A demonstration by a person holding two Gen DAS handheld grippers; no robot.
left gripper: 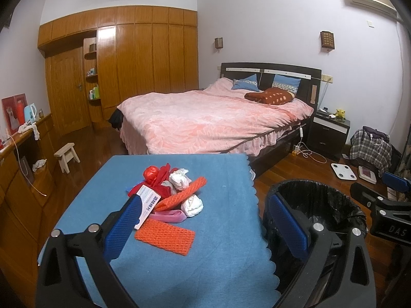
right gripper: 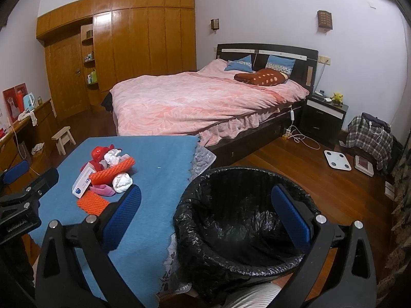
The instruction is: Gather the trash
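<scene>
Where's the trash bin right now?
The black-lined trash bin stands on the wood floor beside the blue table's right edge, beneath the open right claw.

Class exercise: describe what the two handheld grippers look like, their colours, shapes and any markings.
The left gripper and right gripper match: black forked frames, silver round bolts, and blue textured pads inside each finger. Partial white lettering shows on their black bodies.

The print on the small box [left gripper: 147, 201] in the pile near the table's far left corner is too blurred to read; a pink strip [left gripper: 168, 216] lies half buried beneath the wads; the bin's [right gripper: 244, 220] floor is lost in black liner; the shelf bottles [left gripper: 93, 91] are too small to name; the other gripper [left gripper: 380, 200] is cut by the frame's right edge.
</scene>
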